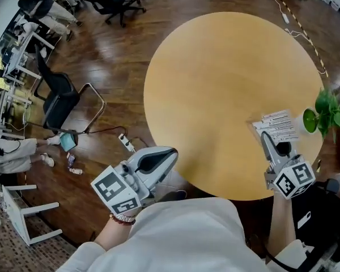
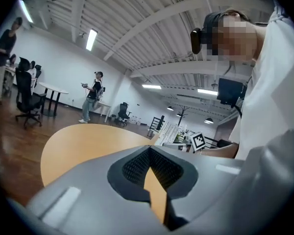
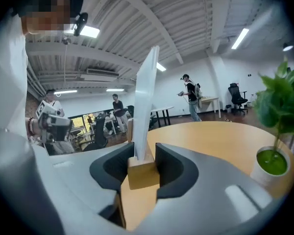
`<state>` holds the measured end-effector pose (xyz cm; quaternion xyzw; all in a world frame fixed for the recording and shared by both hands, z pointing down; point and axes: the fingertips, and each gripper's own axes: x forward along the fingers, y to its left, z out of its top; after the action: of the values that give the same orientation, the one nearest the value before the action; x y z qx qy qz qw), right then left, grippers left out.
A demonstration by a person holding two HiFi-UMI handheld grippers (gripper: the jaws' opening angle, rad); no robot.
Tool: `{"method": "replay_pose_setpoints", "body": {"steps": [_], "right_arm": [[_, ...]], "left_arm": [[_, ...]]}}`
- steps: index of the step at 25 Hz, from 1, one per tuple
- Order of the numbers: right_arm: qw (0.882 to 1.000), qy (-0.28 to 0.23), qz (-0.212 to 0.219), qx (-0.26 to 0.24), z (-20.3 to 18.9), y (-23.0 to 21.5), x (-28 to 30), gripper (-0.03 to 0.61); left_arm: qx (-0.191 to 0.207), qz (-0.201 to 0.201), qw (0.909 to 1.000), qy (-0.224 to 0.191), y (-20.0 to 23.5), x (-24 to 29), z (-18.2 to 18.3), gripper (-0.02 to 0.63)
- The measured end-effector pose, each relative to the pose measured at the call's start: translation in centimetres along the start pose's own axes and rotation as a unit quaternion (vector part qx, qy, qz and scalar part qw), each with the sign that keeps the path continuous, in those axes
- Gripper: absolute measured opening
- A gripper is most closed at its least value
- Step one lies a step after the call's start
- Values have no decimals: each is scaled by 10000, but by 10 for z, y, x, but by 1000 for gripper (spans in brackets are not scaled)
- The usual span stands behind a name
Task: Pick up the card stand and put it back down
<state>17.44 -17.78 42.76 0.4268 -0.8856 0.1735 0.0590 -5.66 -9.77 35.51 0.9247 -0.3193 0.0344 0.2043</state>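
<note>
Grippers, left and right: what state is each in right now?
Left gripper: closed, empty.
Right gripper: closed on the card stand, at its wooden base.

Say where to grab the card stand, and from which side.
Take the card stand by its wooden base block, not the thin upright card: the block's flat sides suit a pinch. Come in low from the person's side, as the right claw does.

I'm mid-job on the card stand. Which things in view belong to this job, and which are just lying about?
In the job:
- card stand, wooden base clamped in the right gripper
- round table, where it goes back

Lying about:
- potted plant at the table's edge
- left gripper, empty and idle
- black chair and power strip on the floor
</note>
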Motion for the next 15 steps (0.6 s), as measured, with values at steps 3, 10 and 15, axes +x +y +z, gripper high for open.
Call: {"method": "replay_pose_setpoints", "body": {"steps": [3,10,15], "right_arm": [[9992,300,243,-109,-16,-50,35,143],[9909,995,604,-675,-39,-130,132,143],[9811,1491,712,-1004,-50,-168,190,143]], "left_arm": [[-67,383,9992,13,9,15,13,-6],[-623,985,9929,251,41,48,2,-6],[-1135,1037,9878,241,65,78,1,-6]]}}
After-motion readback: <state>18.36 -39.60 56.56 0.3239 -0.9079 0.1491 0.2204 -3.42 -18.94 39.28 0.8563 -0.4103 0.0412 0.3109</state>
